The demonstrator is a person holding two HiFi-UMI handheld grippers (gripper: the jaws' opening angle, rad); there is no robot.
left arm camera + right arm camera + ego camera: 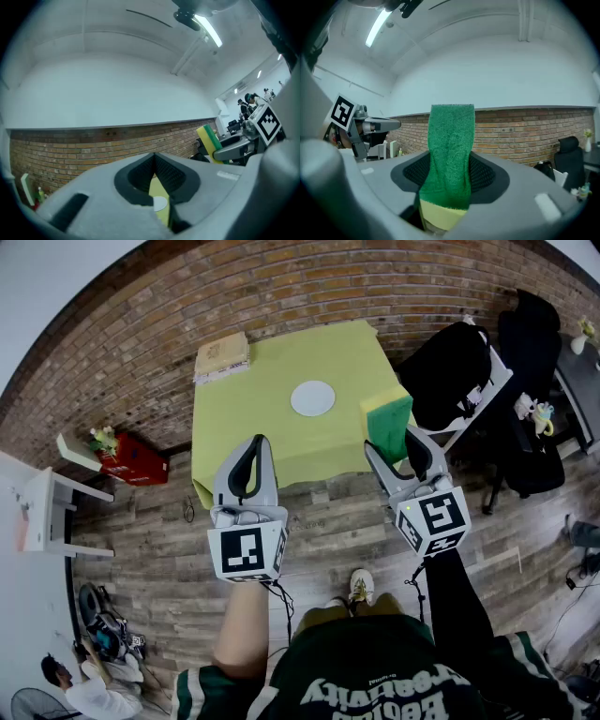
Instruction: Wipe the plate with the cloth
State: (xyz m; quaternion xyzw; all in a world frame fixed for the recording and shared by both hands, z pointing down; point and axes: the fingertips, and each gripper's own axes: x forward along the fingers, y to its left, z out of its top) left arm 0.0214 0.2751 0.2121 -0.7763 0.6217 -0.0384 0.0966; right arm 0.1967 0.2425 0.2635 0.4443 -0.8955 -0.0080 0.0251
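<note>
A round white plate (pixel 312 397) lies near the middle of a yellow-green table (pixel 253 418), well ahead of both grippers. My right gripper (pixel 395 441) is shut on the cloth (pixel 386 422), a thick sponge-like pad that is green on one face and yellow on the other. In the right gripper view the cloth (pixel 449 154) stands upright between the jaws. My left gripper (pixel 255 442) is held off the table's near edge, shut and holding nothing. In the left gripper view a sliver of the plate (pixel 160 203) shows below the closed jaws.
A tan box (pixel 222 356) lies at the table's far left corner. Black office chairs (pixel 457 371) with bags stand to the right of the table. A red crate (pixel 134 460) and a white shelf (pixel 56 512) are on the left, by the brick wall (pixel 281 287).
</note>
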